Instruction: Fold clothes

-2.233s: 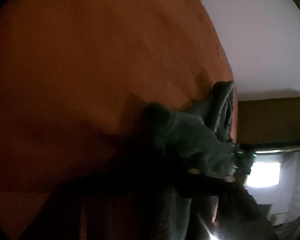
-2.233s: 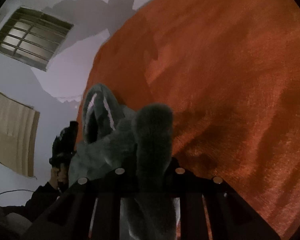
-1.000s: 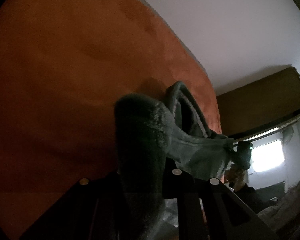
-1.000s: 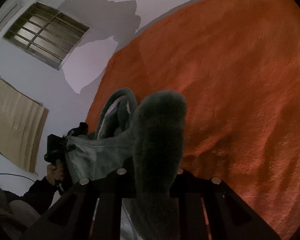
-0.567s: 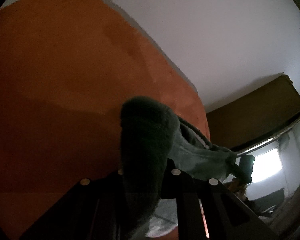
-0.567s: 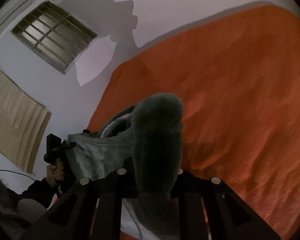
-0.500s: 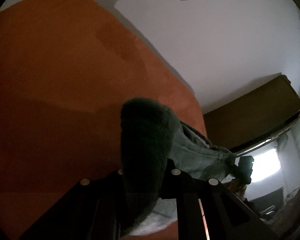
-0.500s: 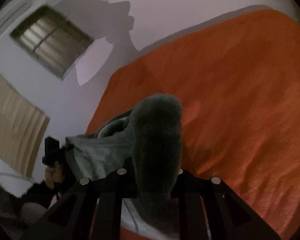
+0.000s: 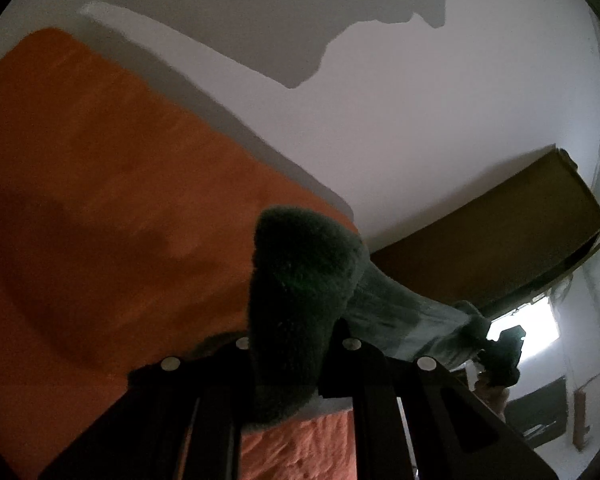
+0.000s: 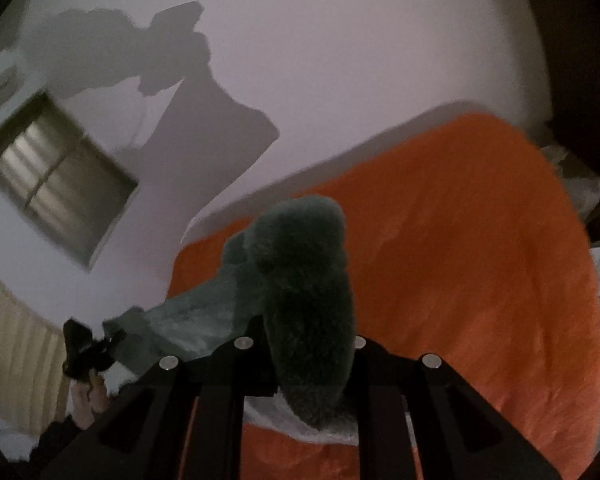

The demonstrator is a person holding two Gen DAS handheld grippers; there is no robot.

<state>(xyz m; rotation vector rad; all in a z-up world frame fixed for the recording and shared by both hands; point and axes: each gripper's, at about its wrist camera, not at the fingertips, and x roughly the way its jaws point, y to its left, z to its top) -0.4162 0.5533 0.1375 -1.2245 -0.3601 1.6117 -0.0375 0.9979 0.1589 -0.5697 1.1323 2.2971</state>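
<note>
An orange bedspread (image 10: 480,280) covers the bed below, running up to a pale wall (image 9: 420,120) that carries the shadow of a raised arm and hanging cloth; a barred window (image 10: 56,176) sits in the wall in the right wrist view; a dark green fleecy garment (image 9: 300,300) hangs stretched in the air above the bedspread, between the two grippers; the left gripper (image 9: 296,348) is clenched on one bunched end of it; the right gripper (image 10: 304,344) is clamped on the other end; a person's hand (image 10: 88,400) shows beneath the far left gripper.
</note>
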